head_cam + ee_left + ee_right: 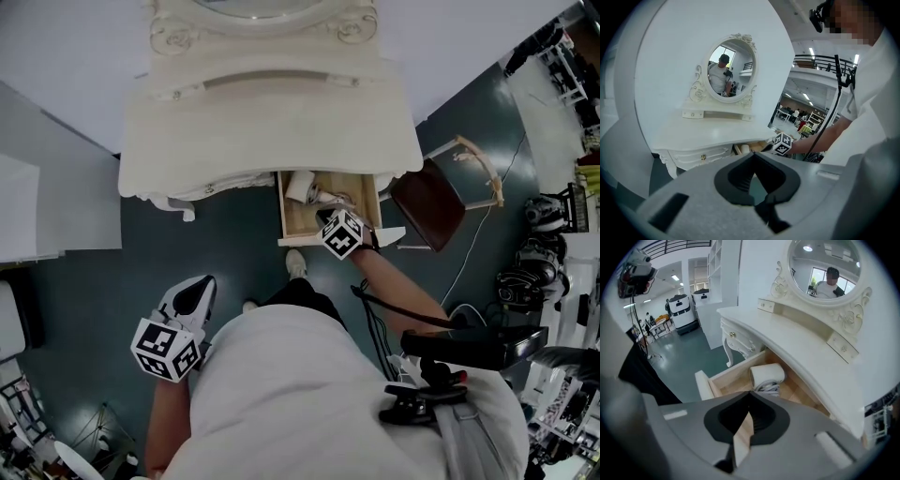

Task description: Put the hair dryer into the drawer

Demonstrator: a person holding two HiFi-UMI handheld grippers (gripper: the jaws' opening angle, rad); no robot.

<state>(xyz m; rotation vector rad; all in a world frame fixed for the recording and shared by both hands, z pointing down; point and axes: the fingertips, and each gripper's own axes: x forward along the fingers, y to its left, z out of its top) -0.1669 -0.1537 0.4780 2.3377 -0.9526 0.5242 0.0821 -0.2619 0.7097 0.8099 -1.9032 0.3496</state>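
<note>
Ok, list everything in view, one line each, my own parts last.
Dressing table: one, cream-white, against the wall.
Mirror: one, oval, white-framed, on the table.
Drawer: one, pale wood, pulled open under the table's right side.
Hair dryer: one, white, lying in the drawer.
Chair: one, dark brown seat, right of the table.
Left gripper: one, grey, jaws together, empty, away from the table.
Right gripper: one, grey, jaws together, empty, over the drawer.
</note>
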